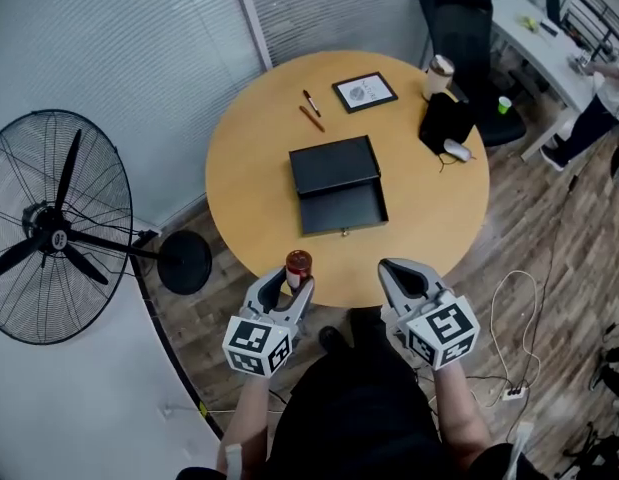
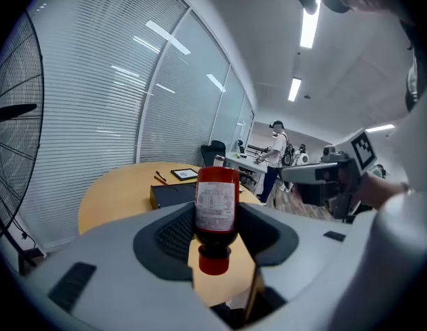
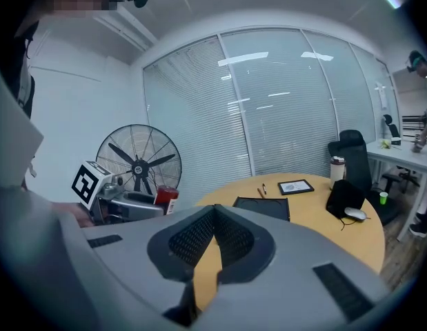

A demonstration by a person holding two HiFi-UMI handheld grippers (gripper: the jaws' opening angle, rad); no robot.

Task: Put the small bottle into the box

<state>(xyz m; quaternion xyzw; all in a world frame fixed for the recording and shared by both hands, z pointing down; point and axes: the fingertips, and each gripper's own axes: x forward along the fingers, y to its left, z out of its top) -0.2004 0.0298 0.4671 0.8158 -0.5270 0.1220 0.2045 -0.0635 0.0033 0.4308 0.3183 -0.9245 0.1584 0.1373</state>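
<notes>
The left gripper (image 1: 292,286) has its jaws clamped on the small red-capped bottle (image 1: 298,264), the right gripper (image 1: 397,273) has jaws together, so centre the bottle above the open black box (image 1: 337,185).

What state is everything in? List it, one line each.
Bottle: capped, clamped in the left tool.
Right tool: shut, empty.
Box: open, nothing inside.
Fan: blades sharp, apparently off.
</notes>
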